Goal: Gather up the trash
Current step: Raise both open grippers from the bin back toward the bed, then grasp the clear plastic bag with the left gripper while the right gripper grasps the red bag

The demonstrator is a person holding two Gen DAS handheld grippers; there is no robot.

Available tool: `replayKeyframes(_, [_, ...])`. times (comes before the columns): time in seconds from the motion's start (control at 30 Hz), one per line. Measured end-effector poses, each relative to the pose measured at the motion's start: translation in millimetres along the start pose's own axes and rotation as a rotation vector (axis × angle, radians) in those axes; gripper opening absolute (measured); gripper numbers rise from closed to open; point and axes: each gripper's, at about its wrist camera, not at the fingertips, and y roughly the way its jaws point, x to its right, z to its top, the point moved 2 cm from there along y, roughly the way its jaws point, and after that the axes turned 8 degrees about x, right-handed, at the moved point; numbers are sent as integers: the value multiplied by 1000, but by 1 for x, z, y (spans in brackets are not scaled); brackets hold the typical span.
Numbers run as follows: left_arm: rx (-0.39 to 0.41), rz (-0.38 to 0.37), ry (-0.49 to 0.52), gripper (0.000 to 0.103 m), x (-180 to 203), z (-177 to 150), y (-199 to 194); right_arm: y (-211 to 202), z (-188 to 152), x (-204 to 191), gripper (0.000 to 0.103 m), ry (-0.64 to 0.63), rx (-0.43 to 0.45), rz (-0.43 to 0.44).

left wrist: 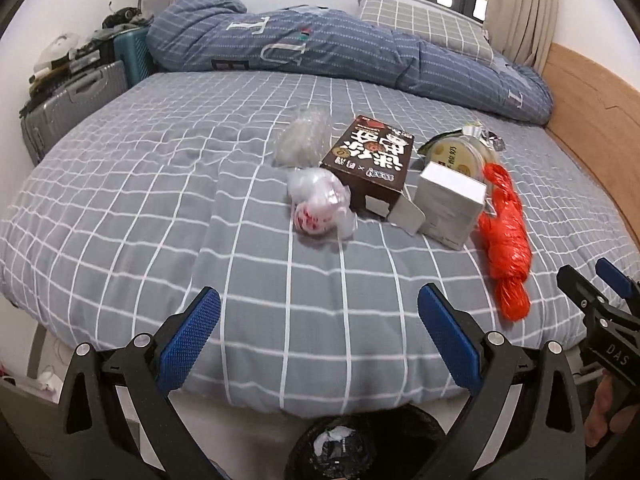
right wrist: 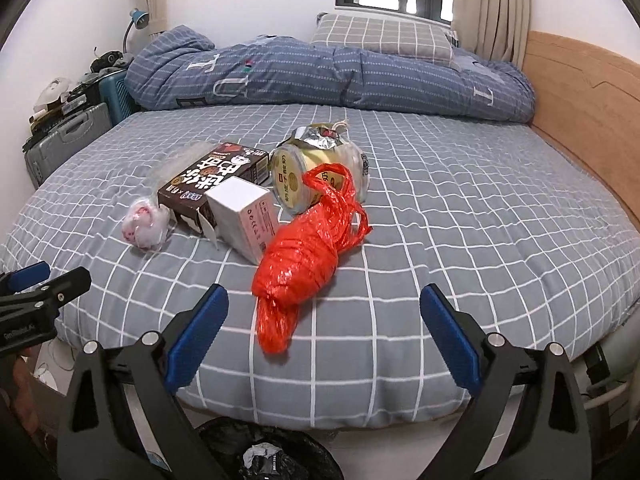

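Note:
Trash lies in a cluster on the grey checked bed [left wrist: 160, 208] [right wrist: 460, 240]: a brown snack box [left wrist: 370, 162] [right wrist: 212, 184], a white box [left wrist: 450, 204] [right wrist: 246, 216], a round lidded tub with torn foil [left wrist: 460, 156] [right wrist: 316, 172], a twisted red plastic bag [left wrist: 506, 240] [right wrist: 300, 256], a crumpled white-and-red wrapper [left wrist: 320, 206] [right wrist: 146, 220] and a clear plastic bag [left wrist: 302, 138]. My left gripper [left wrist: 318, 344] is open, short of the wrapper. My right gripper [right wrist: 322, 340] is open, just short of the red bag's near end.
A black-lined bin [left wrist: 360, 448] [right wrist: 264, 456] with crumpled paper stands below the bed's near edge. A folded blue duvet [left wrist: 340, 48] and pillow [right wrist: 380, 36] lie at the far side. Suitcases [left wrist: 76, 100] stand left; a wooden headboard [right wrist: 584, 92] runs along the right.

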Motion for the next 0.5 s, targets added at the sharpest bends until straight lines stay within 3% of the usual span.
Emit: replayKeyframes(0.5, [-16, 19, 28, 97, -4, 35, 63, 52, 9, -2, 87, 0, -55, 4])
